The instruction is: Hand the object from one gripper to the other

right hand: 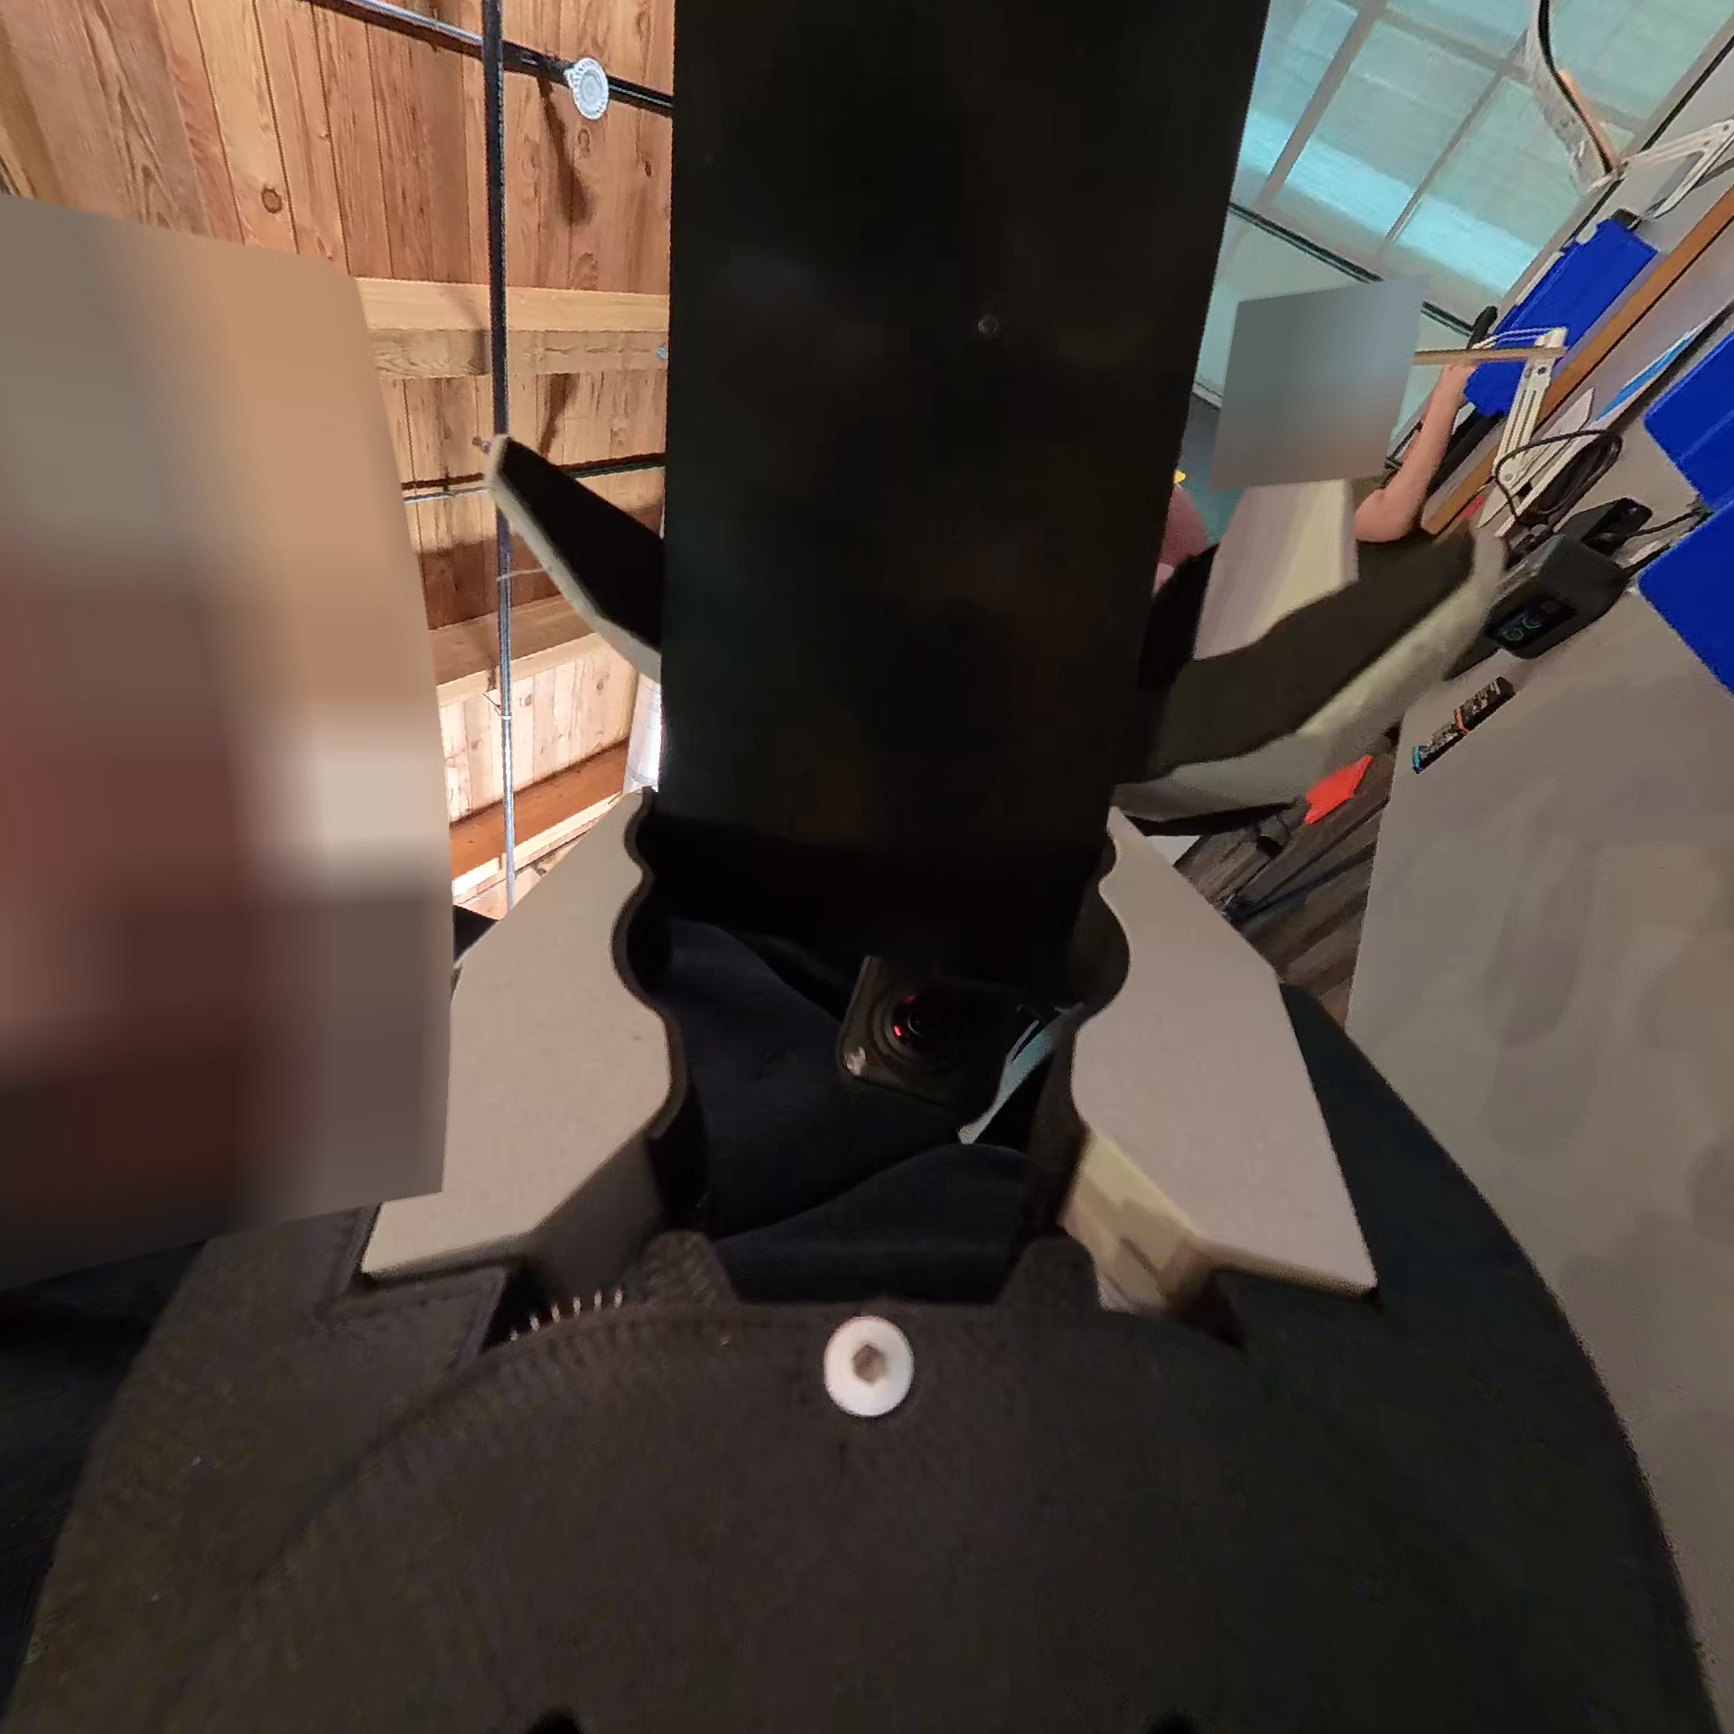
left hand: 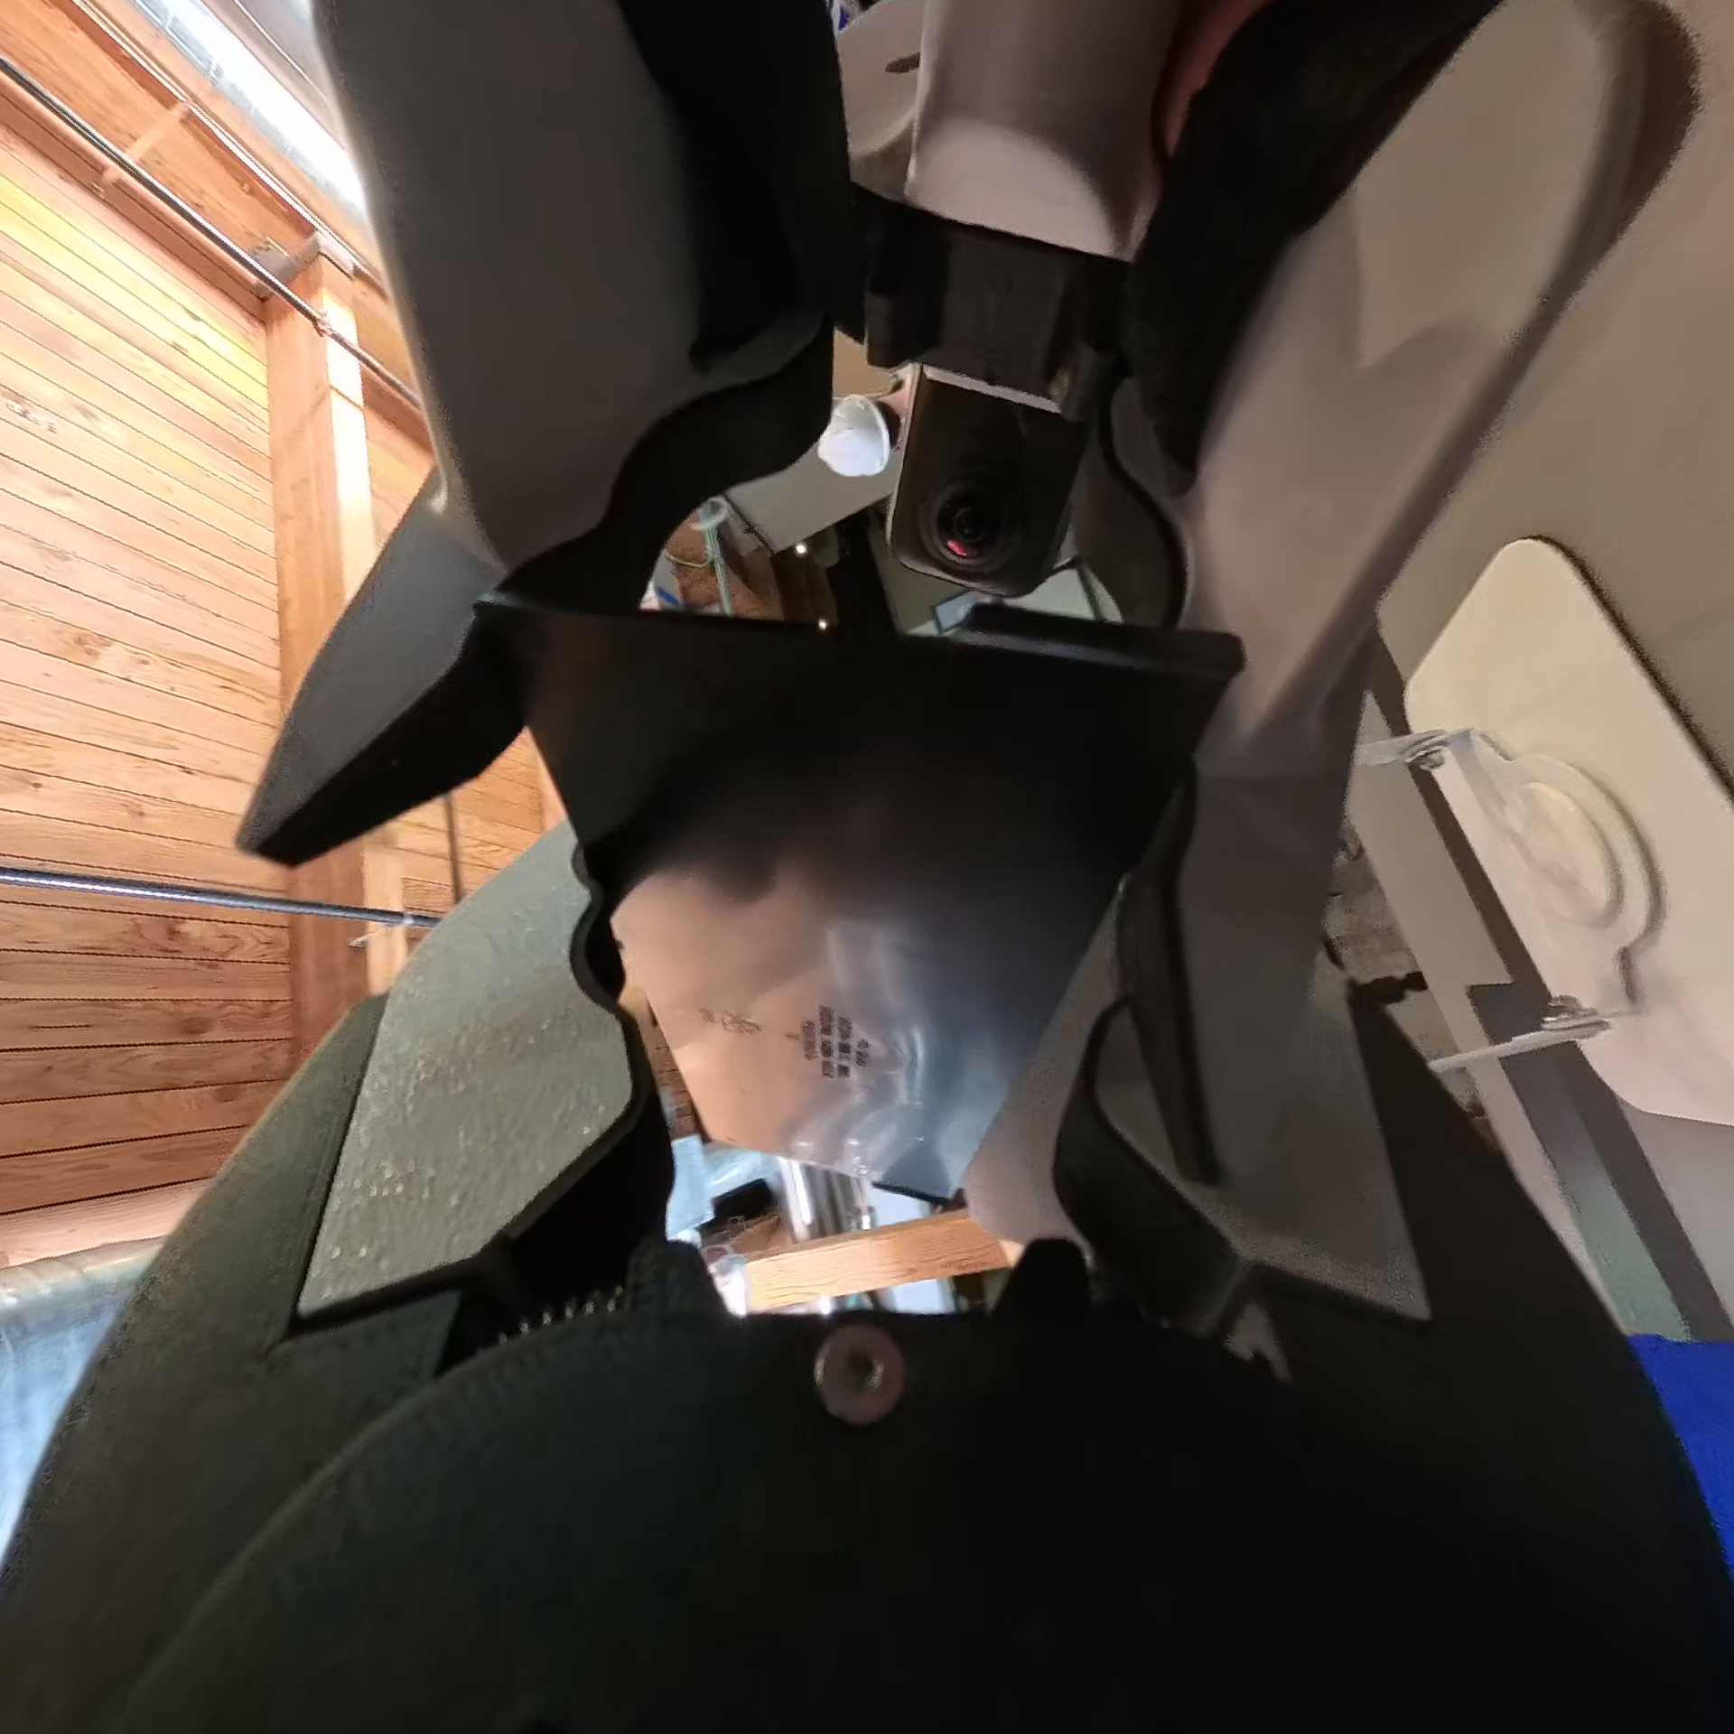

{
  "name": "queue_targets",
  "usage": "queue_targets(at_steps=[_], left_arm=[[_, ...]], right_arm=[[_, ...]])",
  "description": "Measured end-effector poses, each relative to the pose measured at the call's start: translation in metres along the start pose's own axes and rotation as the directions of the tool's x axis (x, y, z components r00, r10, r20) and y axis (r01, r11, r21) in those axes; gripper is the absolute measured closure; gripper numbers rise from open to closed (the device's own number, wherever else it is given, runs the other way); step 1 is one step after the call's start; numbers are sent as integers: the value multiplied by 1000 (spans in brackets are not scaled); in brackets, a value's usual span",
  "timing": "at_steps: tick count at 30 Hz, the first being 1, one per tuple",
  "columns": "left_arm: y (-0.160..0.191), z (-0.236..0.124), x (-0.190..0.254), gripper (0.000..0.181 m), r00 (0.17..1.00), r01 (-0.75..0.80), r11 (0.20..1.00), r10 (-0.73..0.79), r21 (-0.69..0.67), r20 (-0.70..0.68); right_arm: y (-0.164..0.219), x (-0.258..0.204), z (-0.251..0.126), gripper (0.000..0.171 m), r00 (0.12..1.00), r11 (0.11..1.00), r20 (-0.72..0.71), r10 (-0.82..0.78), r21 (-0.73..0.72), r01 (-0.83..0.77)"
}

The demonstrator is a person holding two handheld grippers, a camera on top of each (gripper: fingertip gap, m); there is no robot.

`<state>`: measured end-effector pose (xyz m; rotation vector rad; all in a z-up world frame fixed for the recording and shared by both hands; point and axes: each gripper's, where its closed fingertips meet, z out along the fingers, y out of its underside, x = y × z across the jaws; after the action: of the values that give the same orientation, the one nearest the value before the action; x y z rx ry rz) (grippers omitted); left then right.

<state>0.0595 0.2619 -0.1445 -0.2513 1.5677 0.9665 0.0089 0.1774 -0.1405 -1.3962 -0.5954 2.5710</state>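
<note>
Black and flat, the box [right hand: 938, 422] stood clamped at its near end between the right gripper [right hand: 873, 938] fingers. Its far end sat within the left gripper [left hand: 844, 985], whose fingers flanked it; I could not tell whether they pinched it. Both were held in the air, clear of any tabletop. If the right let go first, the glossy box would likely slip and drop.

Both wrist cameras face each other closely, tilted upward.
</note>
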Motion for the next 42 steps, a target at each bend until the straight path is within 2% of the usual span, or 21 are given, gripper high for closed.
queue_targets(at_steps=[3, 9, 11, 13, 14, 16, 17, 18, 19, 20, 21, 22, 25, 28, 32, 34, 39, 42], left_arm=[[-3, -4, 5, 78, 998, 53, 998, -51, 42, -44], [5, -11, 15, 79, 976, 168, 985, -160, 42, -150], [12, -16, 19, 77, 942, 279, 960, -273, 5, -197], [22, -21, 19, 76, 848, 472, 880, -471, -57, -243], [27, -24, 17, 75, 761, 594, 799, -595, -89, -259], [35, -29, 10, 74, 486, 830, 537, -829, -150, -276], [33, -31, 7, 75, 295, 918, 358, -905, -174, -305], [30, -32, 2, 73, 70, 969, 144, -939, -202, -336], [27, -31, -3, 67, -160, 971, -80, -919, -226, -360], [23, -30, -10, 58, -356, 930, -281, -852, -238, -384], [20, -28, -16, 54, -491, 871, -428, -765, -242, -416], [17, -24, -19, 49, -565, 824, -510, -700, -249, -436], [3, -11, -23, 41, -627, 770, -587, -624, -250, -467], [-15, 3, -25, 42, -626, 769, -585, -611, -256, -485], [-24, 9, -28, 73, -623, 757, -614, -574, -223, -531], [-27, 10, -28, 79, -625, 750, -623, -555, -223, -550], [-31, 5, -29, 83, -581, 774, -600, -542, -205, -607], [-32, -3, -30, 83, -504, 827, -530, -548, -189, -668]], right_arm=[[-4, 4, -7, 83, 999, 1000, -28, -17, 9, 17], [-15, 5, -21, 84, 990, 994, -101, -101, 29, 105], [-17, 7, -27, 86, 978, 988, -141, -151, 13, 155], [-20, 8, -33, 86, 963, 979, -182, -198, 5, 202], [-21, 10, -36, 86, 950, 972, -209, -233, -12, 236], [-24, 11, -41, 87, 921, 954, -250, -298, -34, 299], [-25, 11, -42, 87, 907, 944, -264, -327, -43, 328], [-26, 11, -43, 87, 892, 933, -278, -356, -55, 356], [-27, 12, -43, 87, 876, 921, -288, -386, -69, 383], [-27, 12, -41, 87, 859, 907, -295, -418, -87, 412], [-25, 13, -40, 86, 843, 894, -300, -447, -108, 435], [-24, 14, -38, 87, 828, 881, -302, -471, -130, 454], [-18, 17, -32, 86, 785, 844, -310, -537, -183, 504], [-12, 19, -29, 86, 749, 809, -307, -587, -221, 544], [-6, 24, -29, 86, 722, 787, -314, -617, -258, 560], [-6, 26, -31, 86, 708, 777, -321, -629, -268, 569], [-5, 29, -33, 87, 644, 723, -328, -691, -308, 619], [-1, 25, -41, 72, 624, 707, -331, -707, -345, 618]])
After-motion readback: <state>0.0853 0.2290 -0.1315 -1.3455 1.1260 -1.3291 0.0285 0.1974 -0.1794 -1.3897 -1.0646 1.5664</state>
